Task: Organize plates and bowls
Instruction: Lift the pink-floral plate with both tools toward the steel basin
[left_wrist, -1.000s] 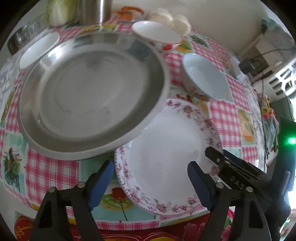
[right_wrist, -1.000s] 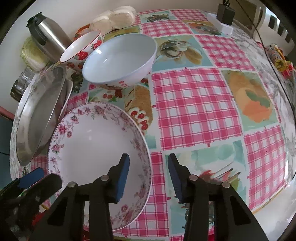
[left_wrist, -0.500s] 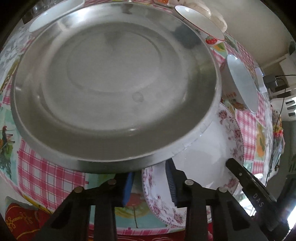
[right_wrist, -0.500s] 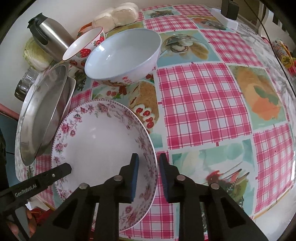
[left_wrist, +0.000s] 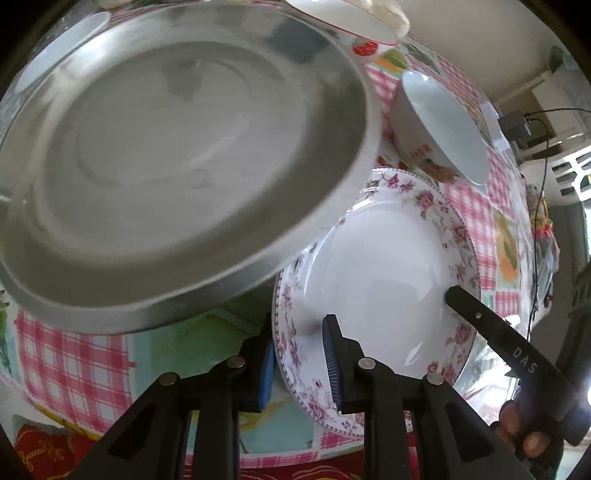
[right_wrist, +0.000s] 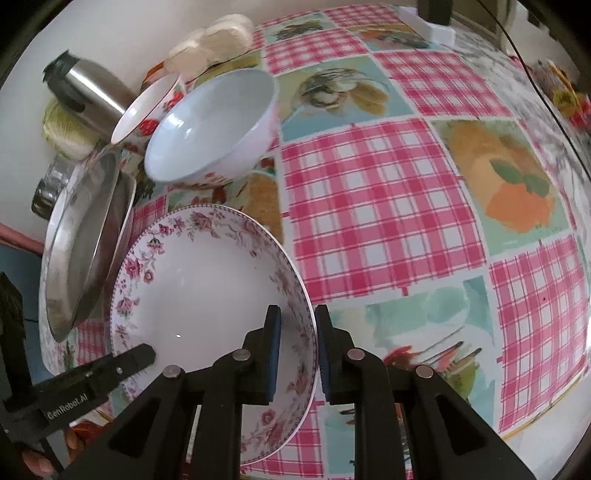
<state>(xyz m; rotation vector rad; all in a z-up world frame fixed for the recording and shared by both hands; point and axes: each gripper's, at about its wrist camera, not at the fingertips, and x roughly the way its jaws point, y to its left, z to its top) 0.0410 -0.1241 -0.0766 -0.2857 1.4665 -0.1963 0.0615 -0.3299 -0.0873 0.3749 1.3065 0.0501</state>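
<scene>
A white plate with a pink floral rim (left_wrist: 380, 280) (right_wrist: 207, 295) is held between both grippers, tilted and lifted above the table. My left gripper (left_wrist: 299, 363) is shut on its left rim. My right gripper (right_wrist: 297, 354) is shut on its right rim. A large steel plate (left_wrist: 177, 147) (right_wrist: 79, 251) lies just left of the floral plate and overlaps its edge in the left wrist view. A white bowl (left_wrist: 443, 122) (right_wrist: 210, 125) and a strawberry-patterned bowl (right_wrist: 147, 110) stand behind.
The table has a pink checked cloth (right_wrist: 380, 214). A steel flask (right_wrist: 85, 92), a cabbage (right_wrist: 62, 129), a glass jar (right_wrist: 46, 188) and pale round buns (right_wrist: 210, 48) are at the back left. A power strip (right_wrist: 428, 26) lies at the far edge.
Both grippers closed on the floral plate's opposite rims. The plate has tilted and risen off the cloth, and both views have shifted closer to it.
</scene>
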